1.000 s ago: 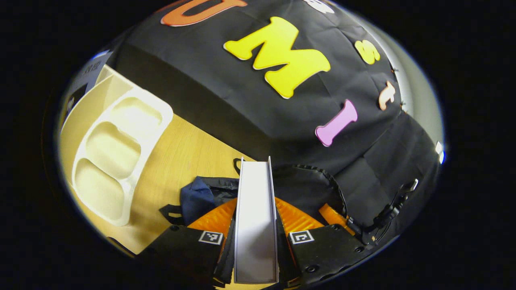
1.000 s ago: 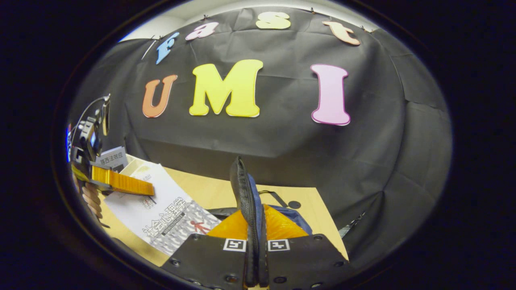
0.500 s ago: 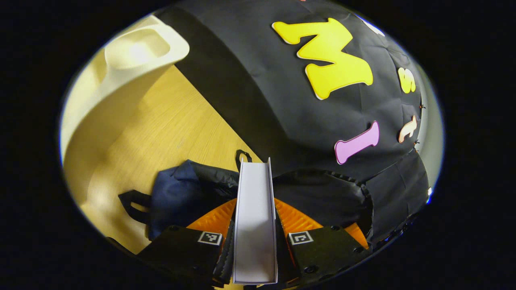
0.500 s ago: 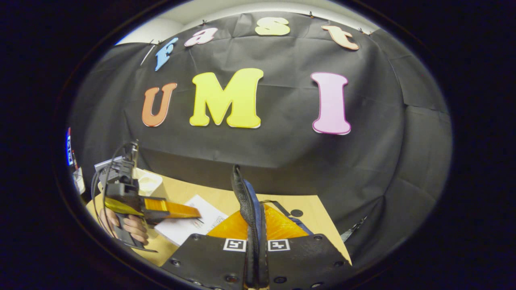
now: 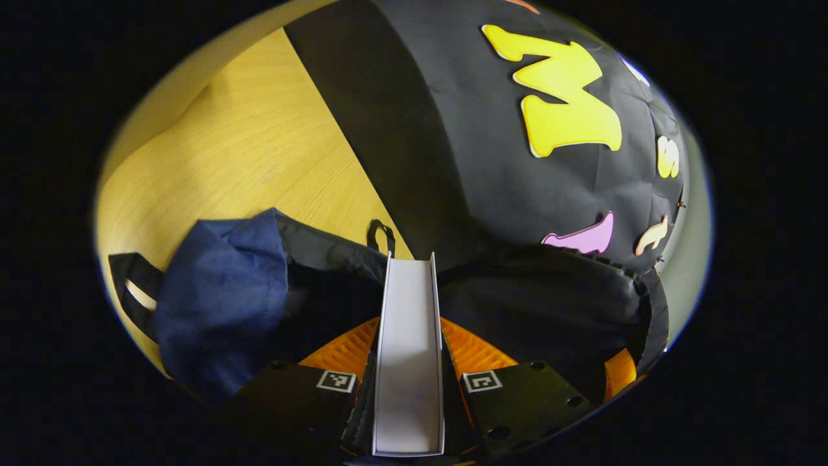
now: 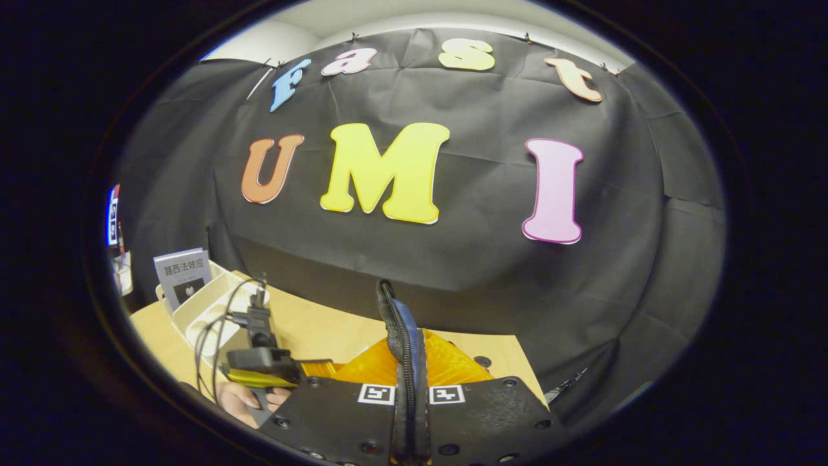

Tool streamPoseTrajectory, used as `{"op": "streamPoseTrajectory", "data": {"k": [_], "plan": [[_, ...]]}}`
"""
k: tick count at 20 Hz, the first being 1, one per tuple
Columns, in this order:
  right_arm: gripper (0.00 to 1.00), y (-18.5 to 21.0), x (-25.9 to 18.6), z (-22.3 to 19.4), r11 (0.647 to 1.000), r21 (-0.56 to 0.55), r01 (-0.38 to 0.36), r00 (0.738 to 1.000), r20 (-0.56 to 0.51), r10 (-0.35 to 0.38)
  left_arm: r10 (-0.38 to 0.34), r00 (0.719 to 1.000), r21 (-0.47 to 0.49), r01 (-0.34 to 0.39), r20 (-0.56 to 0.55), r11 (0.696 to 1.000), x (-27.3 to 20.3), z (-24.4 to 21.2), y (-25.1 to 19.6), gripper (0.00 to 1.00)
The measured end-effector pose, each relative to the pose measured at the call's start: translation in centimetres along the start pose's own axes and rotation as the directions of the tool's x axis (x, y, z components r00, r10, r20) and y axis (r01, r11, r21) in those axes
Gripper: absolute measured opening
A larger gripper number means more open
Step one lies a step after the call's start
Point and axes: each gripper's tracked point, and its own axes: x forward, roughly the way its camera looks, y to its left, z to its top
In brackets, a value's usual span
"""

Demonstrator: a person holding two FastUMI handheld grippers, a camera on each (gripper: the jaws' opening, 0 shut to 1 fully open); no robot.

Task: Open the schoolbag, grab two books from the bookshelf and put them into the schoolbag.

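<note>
Now the left tongs (image 5: 409, 362) clamp a white book (image 5: 409, 349) edge-on, poised over the dark schoolbag (image 5: 259, 298) lying on the wooden table (image 5: 259, 149). Right tongs (image 6: 409, 388) pinch the bag's zipper rim (image 6: 398, 323), seemingly lifted. Another book (image 6: 182, 275) stands in the bookshelf (image 6: 207, 307).

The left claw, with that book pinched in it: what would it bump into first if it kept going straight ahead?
Probably the schoolbag's dark open mouth: the book in the left claw points straight into it, though depth is unclear.
</note>
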Motion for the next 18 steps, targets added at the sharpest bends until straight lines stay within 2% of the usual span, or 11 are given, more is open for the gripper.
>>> {"op": "streamPoseTrajectory", "data": {"k": [7, 8, 9, 10, 11, 12, 13, 15, 16, 17, 18], "plan": [[0.05, 0.6, 0.2, -0.2, 1.000, 0.010, -0.026, 1.000, -0.001, 0.026, -0.059, 0.998, -0.075, 0.059, -0.004, 0.995, 3.3, -2.4, 1.4, 0.46], [0.07, 0.5, 0.2, -0.3, 1.000, 0.007, -0.022, 1.000, -0.003, 0.022, -0.039, 0.999, -0.065, 0.039, -0.004, 0.997, 3.4, -2.9, 2.4, 0.46], [0.07, 0.2, 0.0, -0.3, 1.000, 0.004, -0.019, 1.000, -0.001, 0.019, -0.029, 1.000, -0.052, 0.028, -0.008, 0.998, 3.5, -3.1, 3.2, 0.41], [0.05, 0.1, -0.2, -0.4, 1.000, 0.003, -0.019, 1.000, -0.002, 0.019, -0.014, 1.000, -0.020, 0.014, -0.012, 1.000, 3.1, -3.1, 3.7, 0.41], [0.05, -0.2, -0.3, -0.6, 1.000, 0.006, -0.017, 1.000, -0.005, 0.017, 0.031, 0.999, 0.042, -0.030, -0.016, 0.999, 2.8, -3.3, 4.8, 0.47], [0.05, -0.6, -0.3, -0.8, 1.000, 0.013, -0.014, 1.000, -0.011, 0.014, 0.075, 0.997, 0.118, -0.073, -0.016, 0.990, 2.5, -3.2, 5.7, 0.60], [0.05, -0.9, -0.2, -1.0, 1.000, 0.022, -0.012, 1.000, -0.017, 0.012, 0.115, 0.993, 0.183, -0.110, -0.018, 0.977, 2.6, -3.3, 6.2, 0.56], [0.05, -1.3, -0.3, -1.4, 0.999, 0.038, -0.008, 1.000, -0.022, 0.009, 0.191, 0.982, 0.302, -0.178, -0.013, 0.937, 1.6, -3.0, 7.2, 0.66], [0.05, -1.4, -0.4, -1.6, 0.999, 0.046, -0.010, 1.000, -0.026, 0.011, 0.201, 0.980, 0.343, -0.185, -0.011, 0.921, 1.3, -2.9, 7.2, 0.81], [0.05, -1.4, -0.5, -1.8, 0.999, 0.050, -0.011, 1.000, -0.028, 0.012, 0.219, 0.976, 0.382, -0.197, -0.013, 0.903, 1.3, -2.9, 7.0, 0.71], [0.05, -1.4, -0.6, -1.9, 0.999, 0.050, -0.008, 1.000, -0.028, 0.009, 0.224, 0.974, 0.402, -0.197, -0.020, 0.894, 1.3, -3.0, 7.0, 0.73]]}}
